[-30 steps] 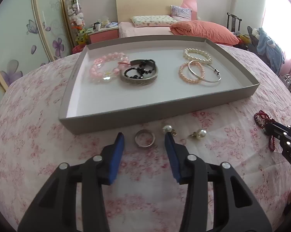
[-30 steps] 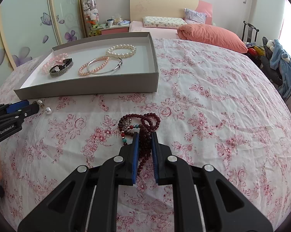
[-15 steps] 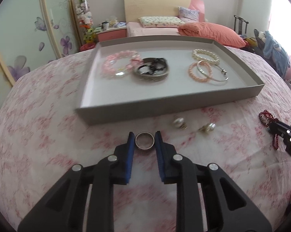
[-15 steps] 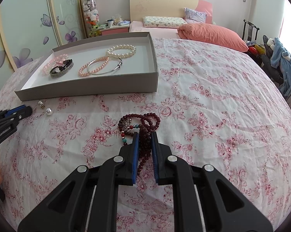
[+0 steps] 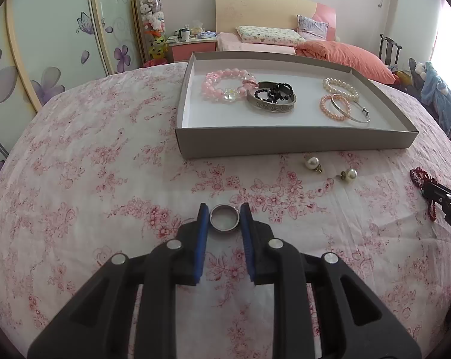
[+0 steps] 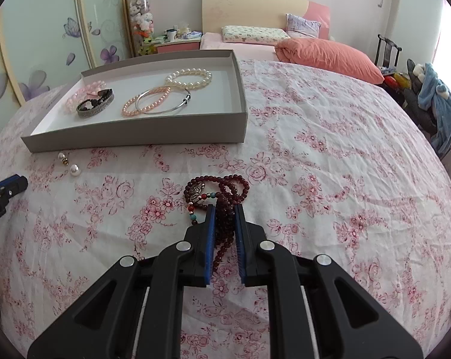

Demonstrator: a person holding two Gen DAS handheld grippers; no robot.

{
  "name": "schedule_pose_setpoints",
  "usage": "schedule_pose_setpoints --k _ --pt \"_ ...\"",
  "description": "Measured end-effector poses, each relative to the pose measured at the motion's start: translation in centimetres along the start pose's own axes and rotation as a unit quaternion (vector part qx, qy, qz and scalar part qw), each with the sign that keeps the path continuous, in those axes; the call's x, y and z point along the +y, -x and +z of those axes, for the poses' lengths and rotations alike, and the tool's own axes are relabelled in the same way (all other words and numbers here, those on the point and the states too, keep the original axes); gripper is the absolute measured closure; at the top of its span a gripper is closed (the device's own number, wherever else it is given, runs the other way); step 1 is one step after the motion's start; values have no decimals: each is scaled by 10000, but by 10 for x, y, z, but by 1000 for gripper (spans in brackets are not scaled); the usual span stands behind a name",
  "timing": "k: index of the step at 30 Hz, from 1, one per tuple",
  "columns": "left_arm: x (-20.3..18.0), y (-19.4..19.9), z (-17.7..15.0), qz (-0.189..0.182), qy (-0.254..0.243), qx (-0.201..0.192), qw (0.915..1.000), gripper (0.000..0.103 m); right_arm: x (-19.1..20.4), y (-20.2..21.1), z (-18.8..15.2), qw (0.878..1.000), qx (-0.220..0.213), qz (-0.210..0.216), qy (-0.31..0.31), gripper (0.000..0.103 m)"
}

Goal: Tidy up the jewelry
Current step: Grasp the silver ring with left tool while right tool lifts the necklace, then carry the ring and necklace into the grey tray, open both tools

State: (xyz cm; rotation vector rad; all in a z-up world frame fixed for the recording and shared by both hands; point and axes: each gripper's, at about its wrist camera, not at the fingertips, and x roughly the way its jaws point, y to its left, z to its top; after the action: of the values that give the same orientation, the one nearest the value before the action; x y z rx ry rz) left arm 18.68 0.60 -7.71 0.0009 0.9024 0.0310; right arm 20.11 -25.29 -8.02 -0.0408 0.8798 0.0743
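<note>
My left gripper is shut on a silver ring, held between its blue pads above the floral cloth. My right gripper is shut on a dark red bead necklace that lies coiled on the cloth. A grey tray ahead holds a pink bead bracelet, a metal bangle with black beads, pearl bracelets and a thin silver bangle. Two pearl earrings lie on the cloth in front of the tray.
The table has a pink floral cloth. A bed with an orange pillow stands behind, a wardrobe with flower panels at left, a chair with clothes at right. The tray also shows in the right wrist view.
My left gripper closed on the silver ring and drew back and left from the tray with it. My right gripper has stayed shut on the red necklace.
</note>
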Motion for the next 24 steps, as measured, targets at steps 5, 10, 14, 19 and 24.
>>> schedule_pose_setpoints --k 5,10,14,19,24 --pt "1 -1 0 -68 64 -1 10000 81 4 -1 0 9999 -5 -61 80 89" --pt "1 -1 0 -73 70 -1 9999 81 3 -1 0 10000 -3 -47 56 89" --pt "1 -1 0 -76 73 -2 9999 81 2 -1 0 10000 -5 4 25 89" --pt "0 -1 0 -47 42 -6 10000 81 2 3 0 9998 -105 188 -12 94" --pt "0 1 -1 -133 64 -16 9999 81 11 14 1 9989 -318 332 86 94"
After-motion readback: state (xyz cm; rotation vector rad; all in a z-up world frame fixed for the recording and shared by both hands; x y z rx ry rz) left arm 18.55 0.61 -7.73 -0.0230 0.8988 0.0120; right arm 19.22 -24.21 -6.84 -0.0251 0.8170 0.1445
